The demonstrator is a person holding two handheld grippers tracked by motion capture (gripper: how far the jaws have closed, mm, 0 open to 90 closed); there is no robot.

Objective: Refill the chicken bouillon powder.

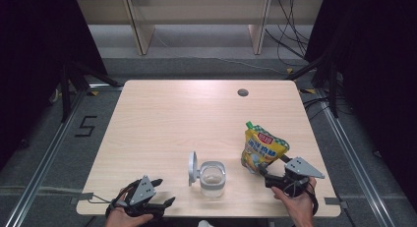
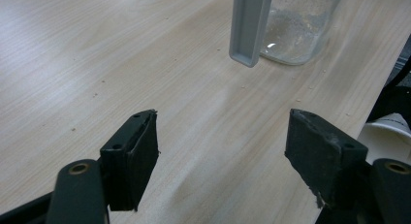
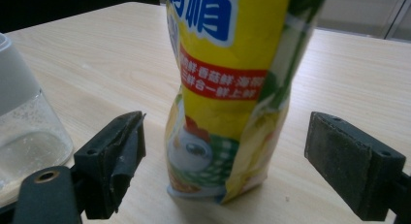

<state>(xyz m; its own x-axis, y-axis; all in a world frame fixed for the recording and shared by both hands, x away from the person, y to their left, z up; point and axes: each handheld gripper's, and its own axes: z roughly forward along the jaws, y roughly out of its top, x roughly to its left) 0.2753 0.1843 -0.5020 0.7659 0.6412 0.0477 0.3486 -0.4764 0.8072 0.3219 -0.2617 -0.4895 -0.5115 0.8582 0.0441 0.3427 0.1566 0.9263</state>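
Observation:
A yellow printed pouch [image 1: 263,148] with a green spout stands upright on the wooden table [image 1: 162,119] at the front right. My right gripper [image 1: 269,180] sits just in front of its base. In the right gripper view the pouch [image 3: 228,103] stands between the open jaws of the right gripper [image 3: 230,134], and neither pad touches it. A clear glass jar [image 1: 212,179] with its grey lid [image 1: 193,168] flipped up stands at the front middle. My left gripper [image 1: 166,191] rests open near the front left edge, with bare wood between the jaws of the left gripper [image 2: 225,127] and the jar [image 2: 300,25] ahead.
A round cable hole [image 1: 242,93] sits near the table's far edge. Wooden shelf legs [image 1: 140,30] and loose cables [image 1: 290,40] lie on the floor beyond. Metal rails [image 1: 49,153] run along both sides of the table.

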